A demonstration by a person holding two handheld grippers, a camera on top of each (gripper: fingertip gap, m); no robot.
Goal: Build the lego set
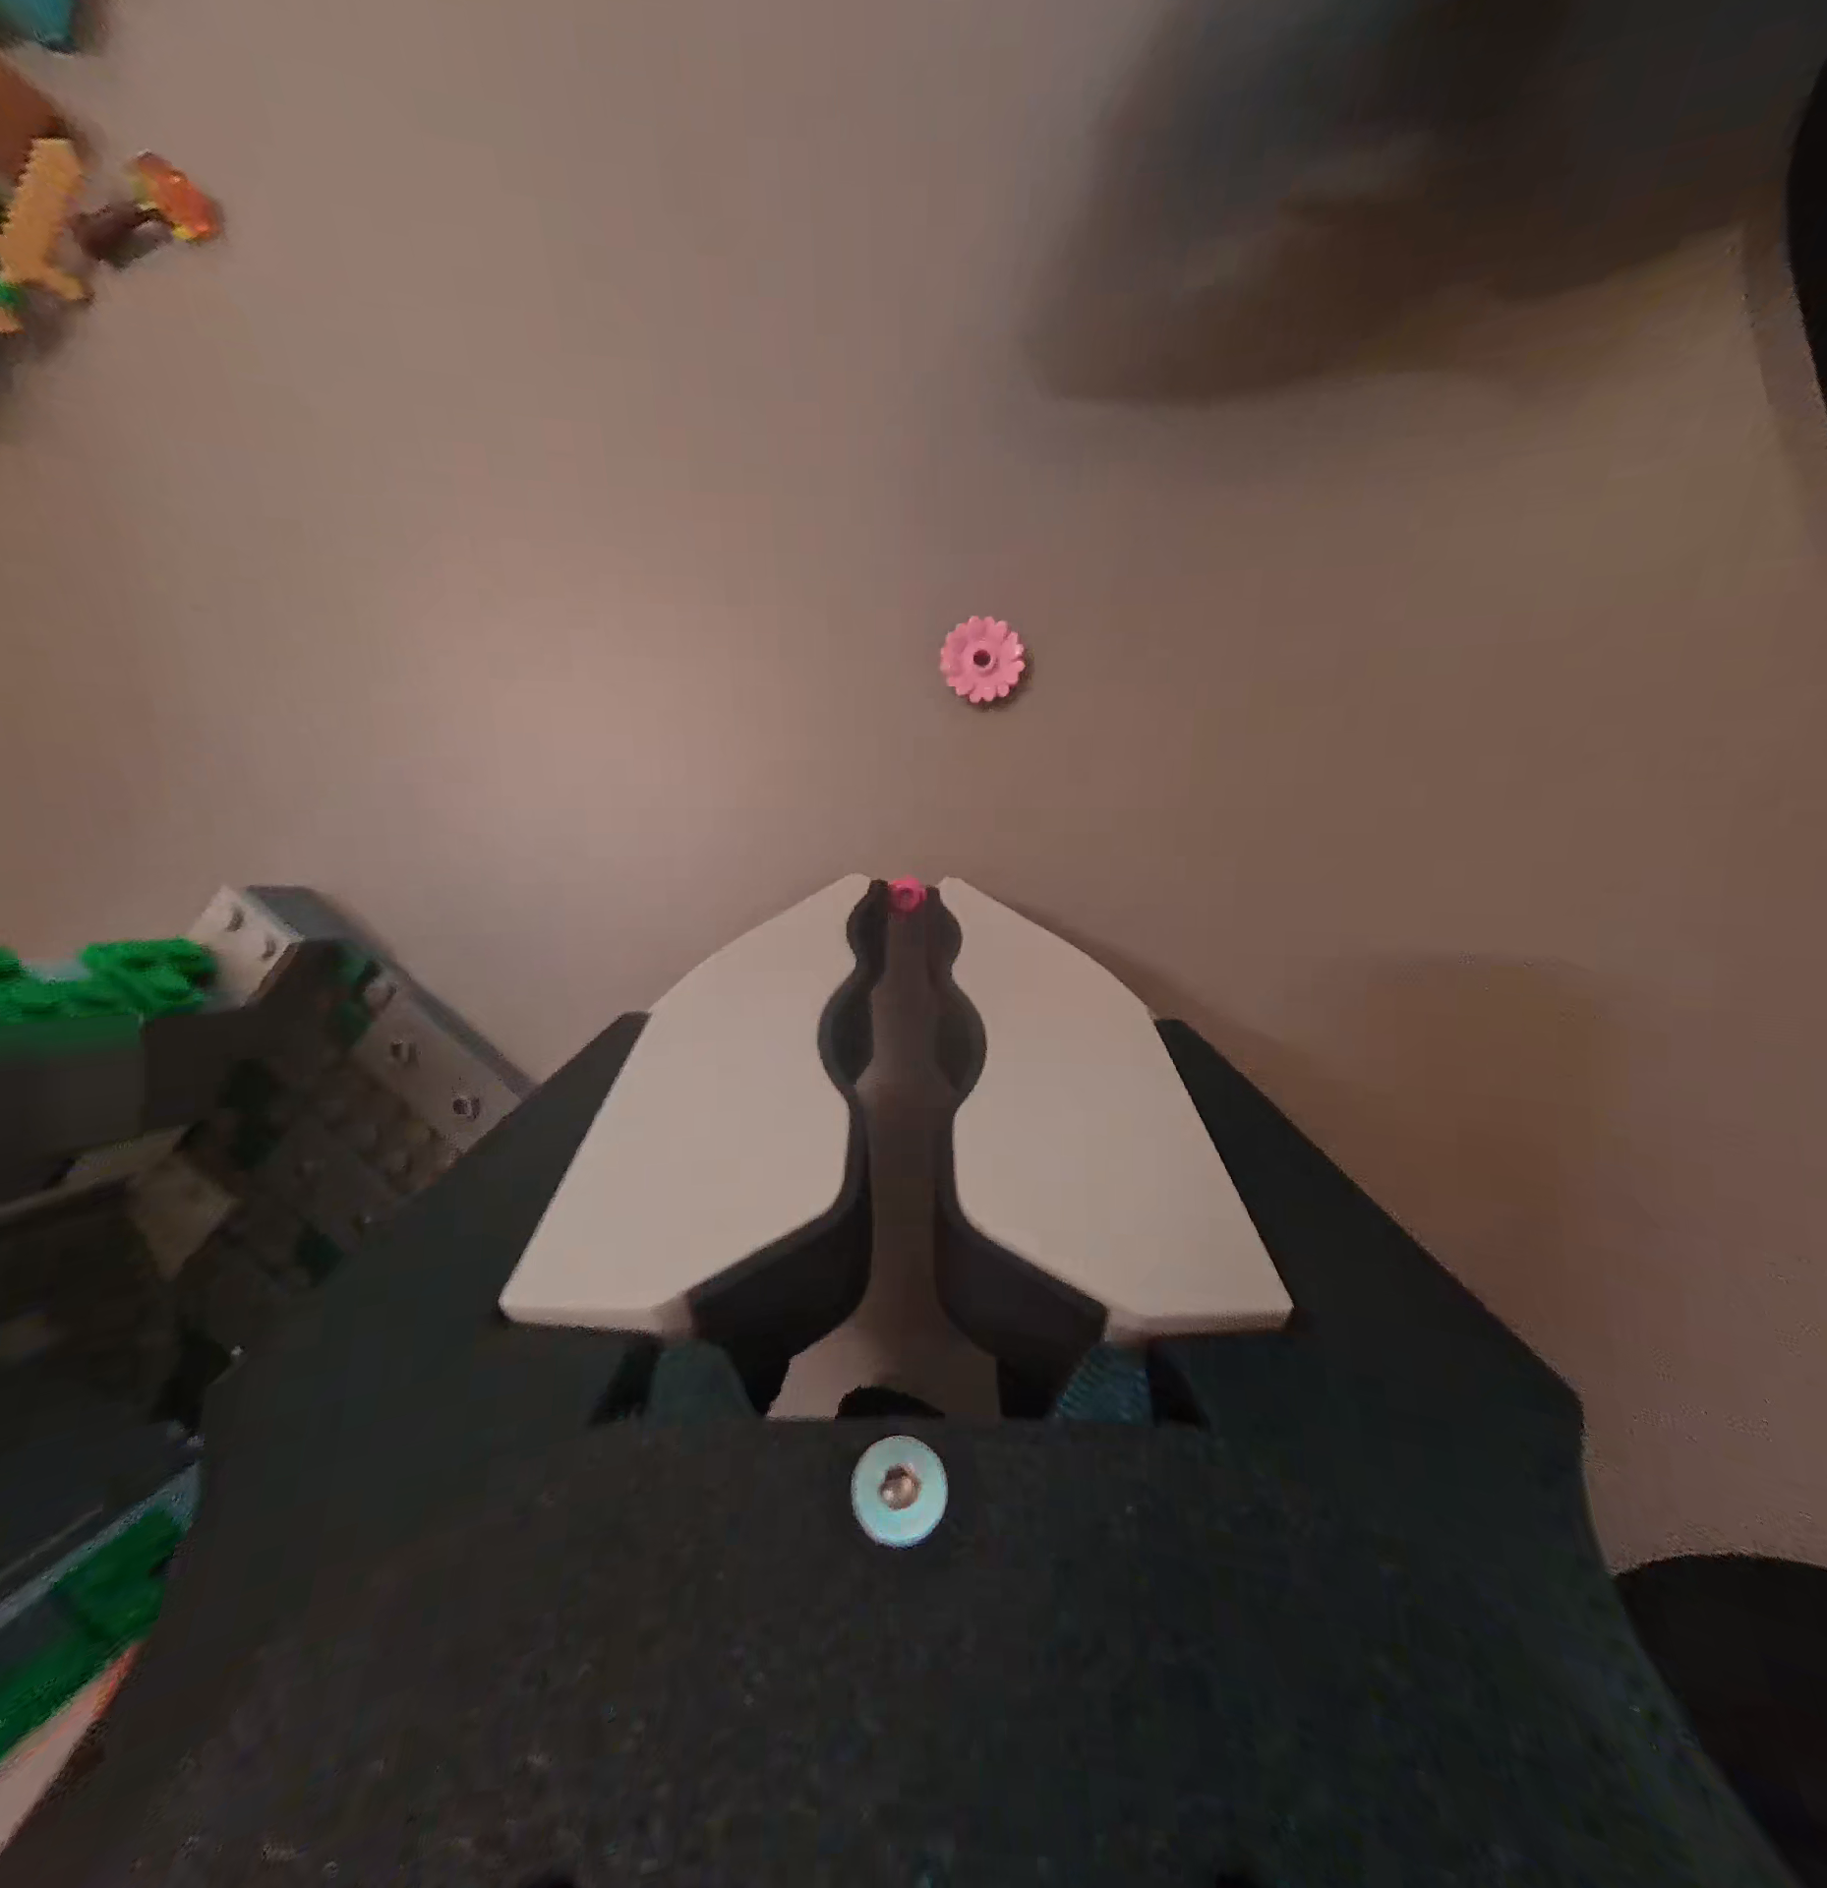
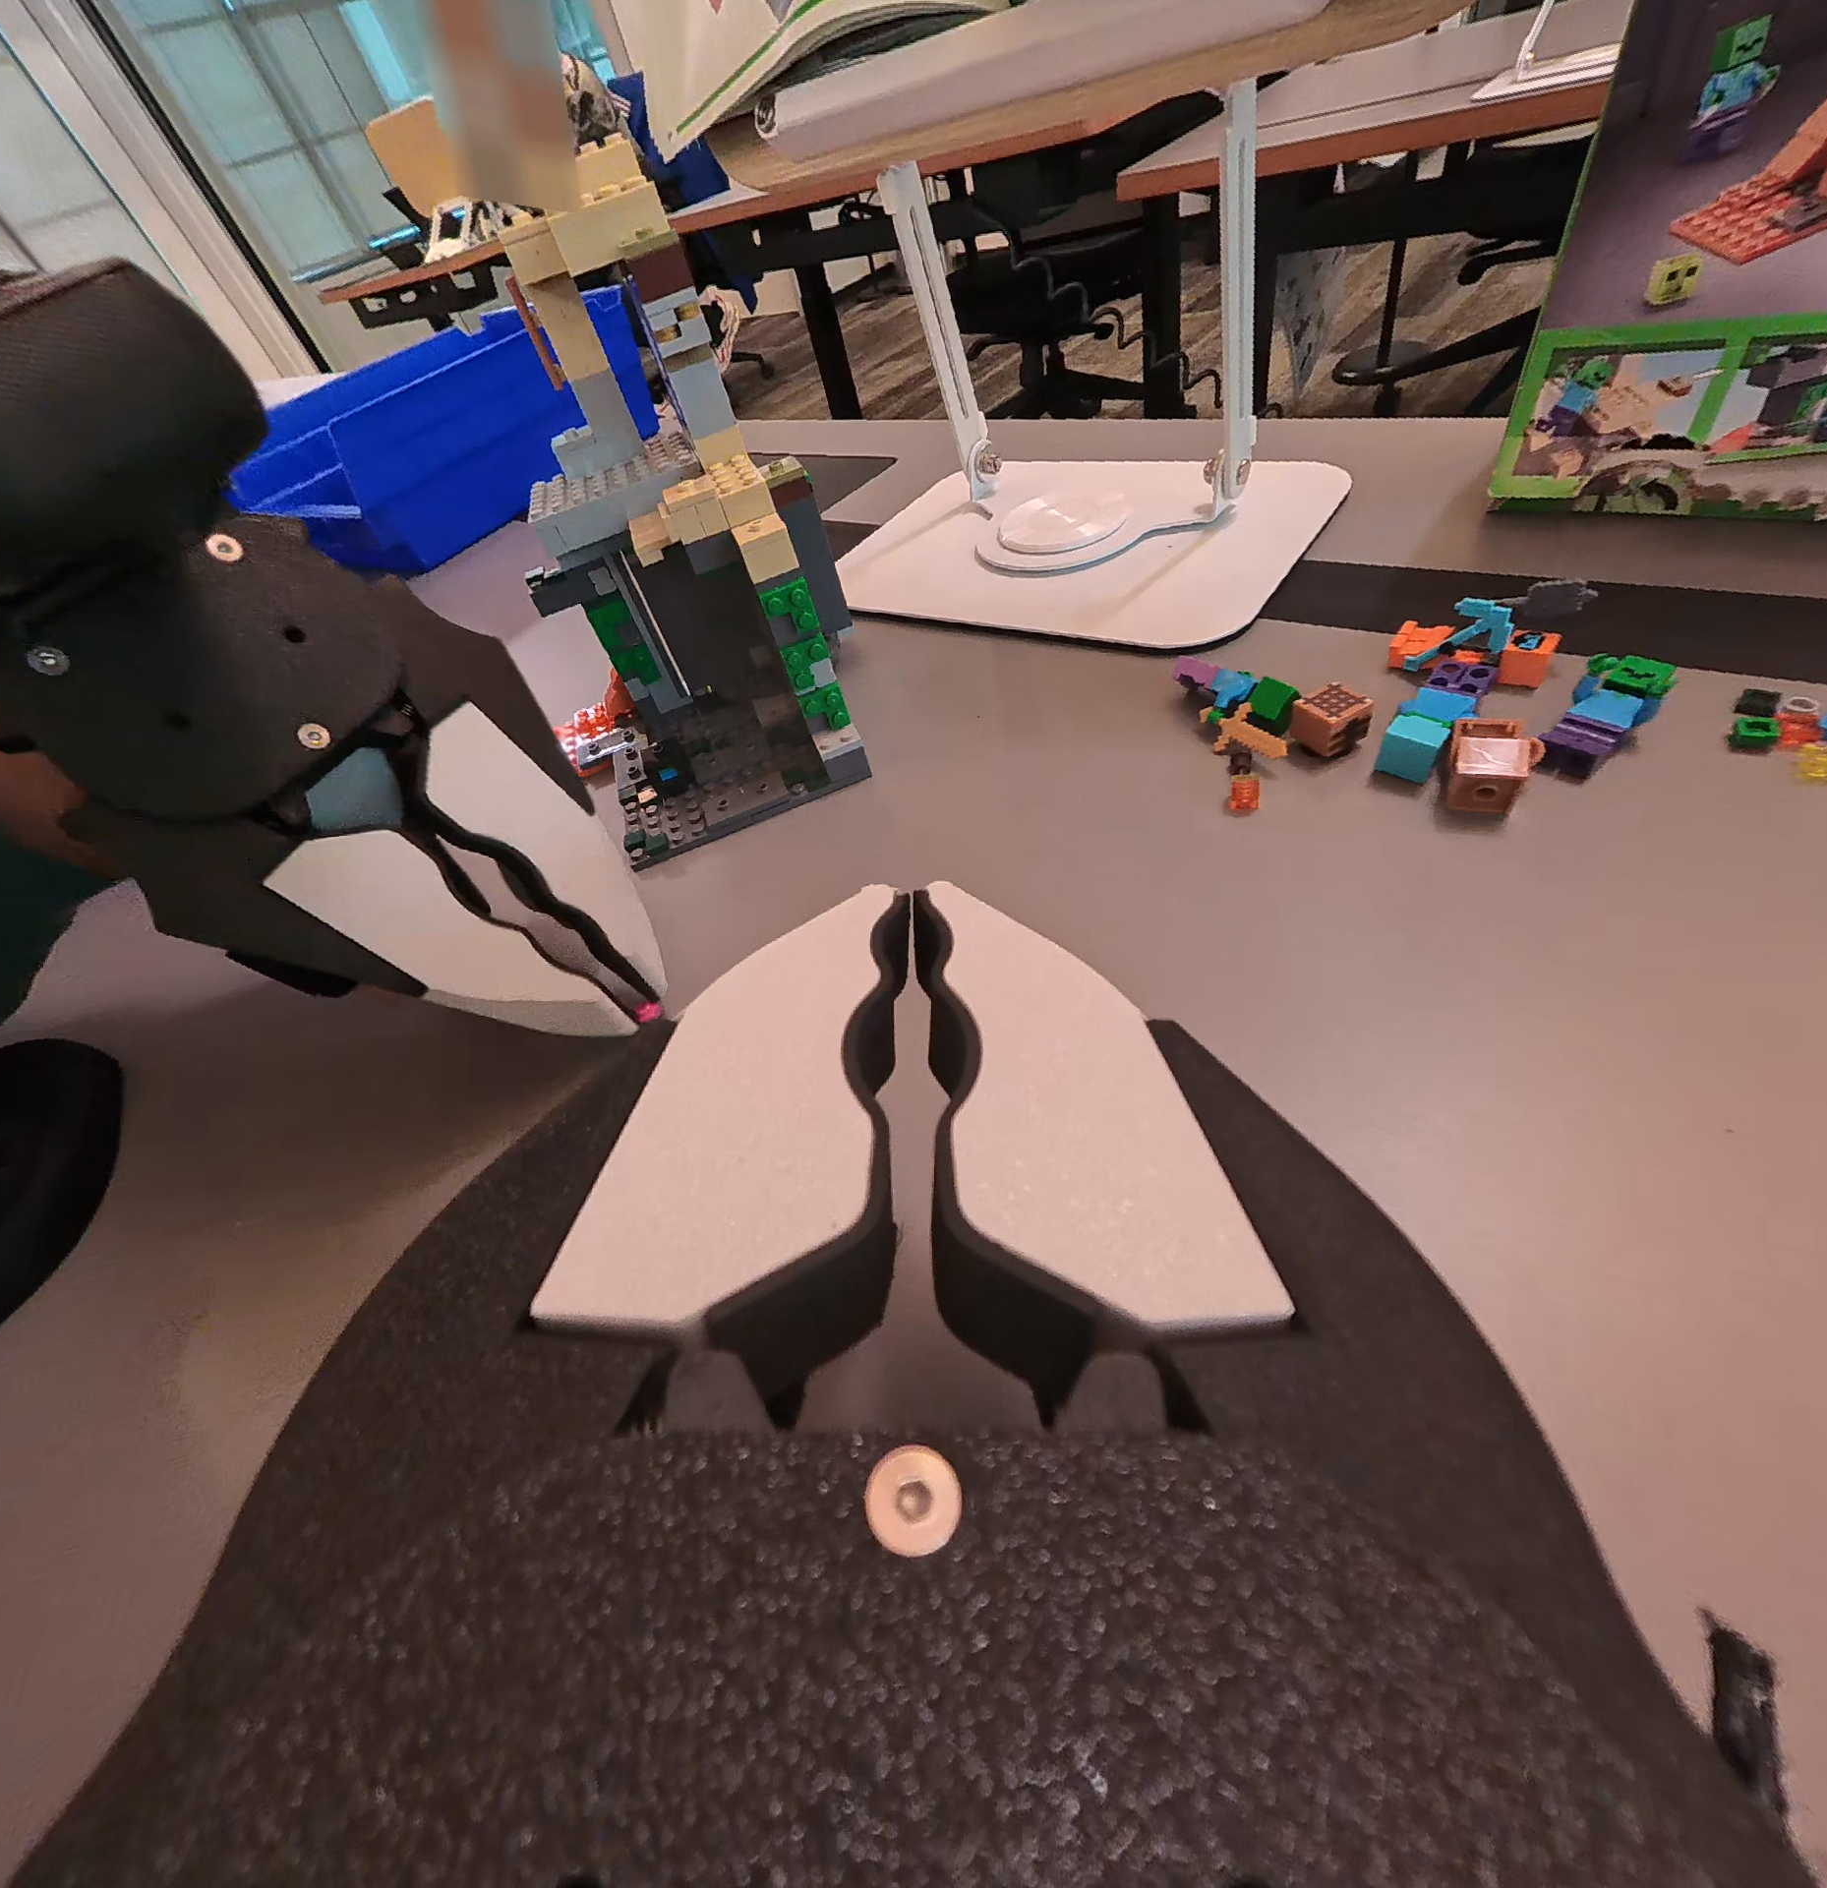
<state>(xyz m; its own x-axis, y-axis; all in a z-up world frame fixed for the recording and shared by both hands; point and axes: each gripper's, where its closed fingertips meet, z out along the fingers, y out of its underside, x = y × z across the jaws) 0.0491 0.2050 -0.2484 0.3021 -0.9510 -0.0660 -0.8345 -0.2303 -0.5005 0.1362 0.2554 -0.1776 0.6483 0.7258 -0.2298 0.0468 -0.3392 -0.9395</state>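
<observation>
Lego tower, grey, tan and green, stands on the grey table, left of centre in the right wrist view and ahead of both grippers. In the left wrist view its blurred bricks fill the lower left edge.

Left gripper points steeply down at the table, its fingers nearly together and pinching a tiny pink stud at the very tips. In the right wrist view that same gripper comes in from the left, tilted down to the right, with the stud showing at its tip, just beside the right gripper's left finger. A pink flower piece lies flat on the table beyond the left tips, apart from them.

Right gripper is held low and nearly level, aimed across the table. Its fingers are closed tip to tip with nothing between them.

Loose pieces, figures and small blocks lie scattered to the right of the tower. A white stand sits behind the tower, blue bins to its left, and the set's box stands upright at the far right.
</observation>
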